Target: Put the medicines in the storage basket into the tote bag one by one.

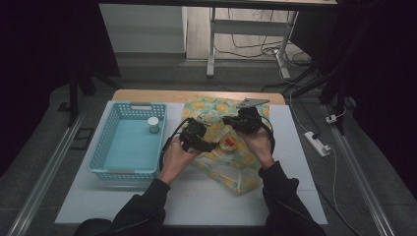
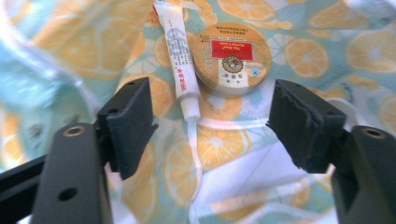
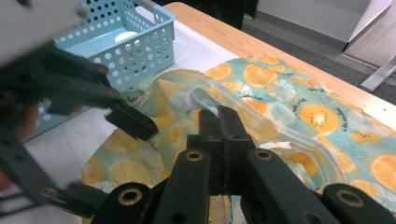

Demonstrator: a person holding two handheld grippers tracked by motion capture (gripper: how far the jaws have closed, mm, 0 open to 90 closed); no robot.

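A citrus-print bag (image 1: 212, 109) lies on the white table (image 1: 196, 196), opened out. On its fabric (image 2: 303, 56) rest a round tin (image 2: 232, 58) with a red label and a white tube (image 2: 180, 56), side by side. From above, the tin (image 1: 227, 143) lies between both hands. My left gripper (image 2: 210, 121) hovers over them, open, with nothing between its pads. Its jaws (image 3: 130, 121) also reach in from the left in the right gripper view. My right gripper (image 3: 218, 114) is shut on the bag's clear rim (image 3: 201, 98), lifting it. From above, the left gripper (image 1: 206, 142) and right gripper (image 1: 226, 119) nearly meet.
A blue perforated basket (image 1: 105, 142) stands left of the bag, with a small white-lidded jar (image 1: 154, 124) inside it; its corner (image 3: 140, 51) is close to the left gripper. A power strip (image 1: 317, 143) and cables lie on the floor to the right.
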